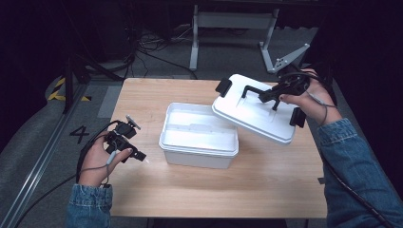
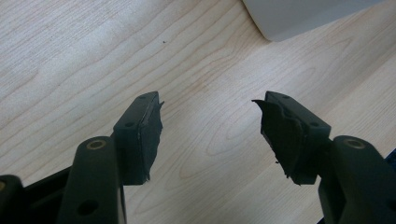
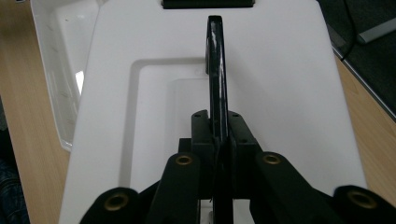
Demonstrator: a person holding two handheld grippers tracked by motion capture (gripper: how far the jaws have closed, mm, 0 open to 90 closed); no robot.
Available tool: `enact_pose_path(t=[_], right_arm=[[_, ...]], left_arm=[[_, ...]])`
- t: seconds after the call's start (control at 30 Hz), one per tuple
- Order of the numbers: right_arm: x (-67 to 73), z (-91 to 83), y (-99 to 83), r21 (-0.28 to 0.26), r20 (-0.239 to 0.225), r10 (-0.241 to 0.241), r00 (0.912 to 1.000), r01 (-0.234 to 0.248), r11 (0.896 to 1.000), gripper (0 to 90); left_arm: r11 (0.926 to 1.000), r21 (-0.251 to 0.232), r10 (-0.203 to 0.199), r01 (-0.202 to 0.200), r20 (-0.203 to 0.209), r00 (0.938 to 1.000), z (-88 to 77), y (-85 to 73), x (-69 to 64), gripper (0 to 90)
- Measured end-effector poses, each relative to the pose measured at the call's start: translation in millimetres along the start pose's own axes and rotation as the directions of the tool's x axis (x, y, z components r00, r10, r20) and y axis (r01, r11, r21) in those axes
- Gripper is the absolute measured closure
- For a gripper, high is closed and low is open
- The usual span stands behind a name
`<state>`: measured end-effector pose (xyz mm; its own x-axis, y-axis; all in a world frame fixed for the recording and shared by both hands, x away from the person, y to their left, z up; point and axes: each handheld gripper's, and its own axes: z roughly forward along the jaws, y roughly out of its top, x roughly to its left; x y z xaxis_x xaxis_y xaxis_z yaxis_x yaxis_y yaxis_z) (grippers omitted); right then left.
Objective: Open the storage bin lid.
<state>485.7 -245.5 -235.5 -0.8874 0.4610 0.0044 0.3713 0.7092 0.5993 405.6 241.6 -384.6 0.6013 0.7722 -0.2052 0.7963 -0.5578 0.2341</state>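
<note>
A pale wooden surface (image 1: 266,180) carries an open white box (image 1: 199,135) near its middle, its inside bare and bright. To the right of the box and above it, the white lid (image 1: 254,111) hangs tilted in the air, its lower edge near the box's right rim, black latches at both ends. The right hand-held gripper (image 3: 218,140) is clamped on the lid's black handle (image 3: 216,70), which runs upright between the jaws. At the surface's left edge, well apart from the box, the left hand-held gripper (image 2: 210,126) hovers over bare wood with its jaws spread and nothing between them.
</note>
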Motion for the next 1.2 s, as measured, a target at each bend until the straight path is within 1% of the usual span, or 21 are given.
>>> enact_pose_path(t=[0.03,0.13,0.23,0.33,0.47,0.6,0.77,0.9,0.93,1.0,1.13,1.17,1.2], right_arm=[[-3.4,-3.4,-4.6,0.001,0.014,0.009,0.9999,-0.009,1.000,84.4],[-10.0,-9.9,-14.0,0.004,0.030,0.042,0.9987,-0.042,0.999,84.4],[-18.4,-15.7,-24.3,-0.001,0.053,0.067,0.9964,-0.067,0.998,84.4],[-25.1,-20.3,-32.9,-0.005,0.065,0.094,0.9934,-0.094,0.996,84.4],[-34.8,-24.3,-44.0,-0.005,0.086,0.127,0.9881,-0.128,0.992,84.4],[-43.8,-25.4,-54.6,-0.001,0.108,0.162,0.9809,-0.163,0.987,84.4],[-52.2,-22.7,-65.2,0.004,0.118,0.190,0.9746,-0.192,0.981,84.4],[-56.3,-19.3,-71.1,0.001,0.130,0.207,0.9696,-0.209,0.978,84.4],[-57.2,-17.0,-73.1,0.001,0.134,0.210,0.9685,-0.212,0.977,84.4],[-58.3,-11.8,-76.3,0.004,0.143,0.215,0.9661,-0.218,0.976,84.4],[-62.4,1.4,-82.9,0.012,0.139,0.230,0.9632,-0.234,0.972,84.4],[-63.6,5.5,-84.9,0.016,0.140,0.241,0.9602,-0.246,0.969,84.4],[-65.5,9.9,-87.1,0.016,0.139,0.244,0.9598,-0.248,0.969,84.4]], left_arm=[[1.0000,0.000,0.002,-0.002,-0.003,1.0000,-0.1,0.1,0.0,39.1],[1.0000,0.001,-0.002,0.002,0.005,1.0000,0.6,0.0,0.0,39.0],[1.0000,0.003,-0.001,0.001,0.004,1.0000,0.8,-0.3,0.2,39.1],[1.0000,0.002,-0.004,0.004,0.003,1.0000,0.8,-0.5,0.2,39.1],[1.0000,0.003,-0.005,0.005,0.000,1.0000,0.5,-0.8,0.1,39.1],[1.0000,0.003,-0.005,0.005,0.002,1.0000,0.9,-1.1,0.3,39.1],[1.0000,-0.001,-0.008,0.008,0.004,1.0000,1.4,-1.3,0.5,39.1],[1.0000,0.000,-0.010,0.010,0.007,0.9999,1.6,-1.5,0.8,39.1],[1.0000,0.000,-0.007,0.007,0.002,1.0000,1.3,-1.6,1.2,39.1],[1.0000,0.002,-0.009,0.009,0.005,0.9999,1.1,-1.8,1.5,39.1],[1.0000,0.003,-0.008,0.008,0.007,0.9999,1.8,-1.7,1.3,39.1],[0.9999,0.004,-0.011,0.011,0.012,0.9999,2.1,-1.8,1.5,39.1],[0.9999,0.003,-0.011,0.010,0.009,0.9999,2.2,-1.9,1.7,39.1]])
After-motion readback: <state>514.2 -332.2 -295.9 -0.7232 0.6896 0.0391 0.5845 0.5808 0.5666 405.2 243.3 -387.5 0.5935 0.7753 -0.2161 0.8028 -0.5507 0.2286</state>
